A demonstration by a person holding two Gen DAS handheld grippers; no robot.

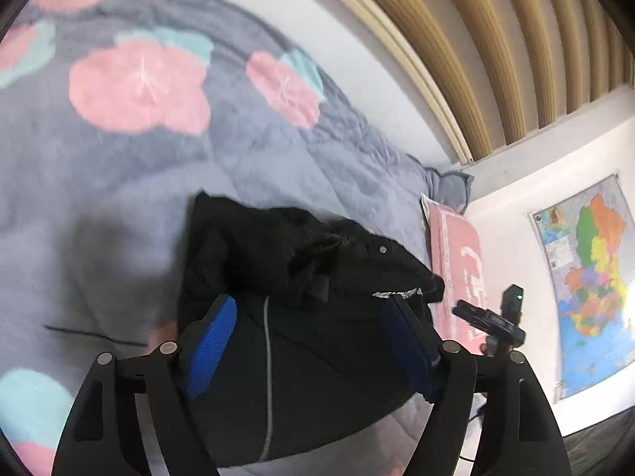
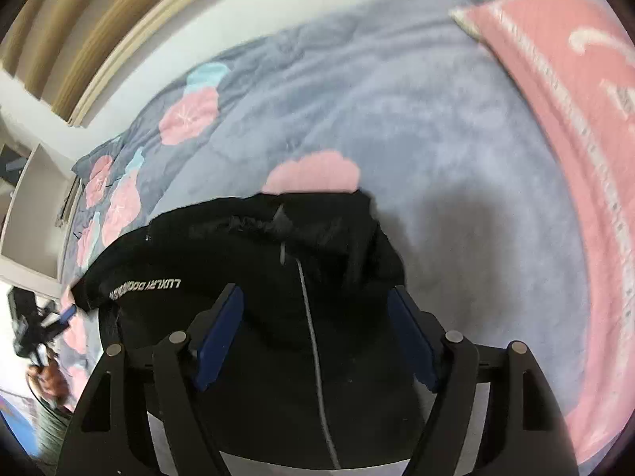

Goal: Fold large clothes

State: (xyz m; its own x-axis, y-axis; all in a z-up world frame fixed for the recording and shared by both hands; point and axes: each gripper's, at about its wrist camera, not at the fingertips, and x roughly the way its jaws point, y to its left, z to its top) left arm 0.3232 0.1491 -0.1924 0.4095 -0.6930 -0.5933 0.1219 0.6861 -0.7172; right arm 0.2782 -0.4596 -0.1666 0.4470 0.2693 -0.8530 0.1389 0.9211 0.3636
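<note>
A black jacket (image 1: 301,277) with a grey zipper line lies bunched on the bed; it also shows in the right wrist view (image 2: 278,277), with white lettering along one edge. My left gripper (image 1: 311,309) is open, its blue pads (image 1: 216,341) spread above the jacket. My right gripper (image 2: 315,309) is open too, with its blue pads (image 2: 220,341) either side of the zipper line. The right gripper also appears small at the right of the left wrist view (image 1: 490,321), and the left one at the left edge of the right wrist view (image 2: 43,321).
The bed carries a grey blanket (image 1: 139,158) with pink and teal flowers. A pink towel (image 2: 563,139) lies across the pillow end. A white wall, wooden slats (image 1: 516,39) and a coloured map (image 1: 591,277) stand beyond the bed.
</note>
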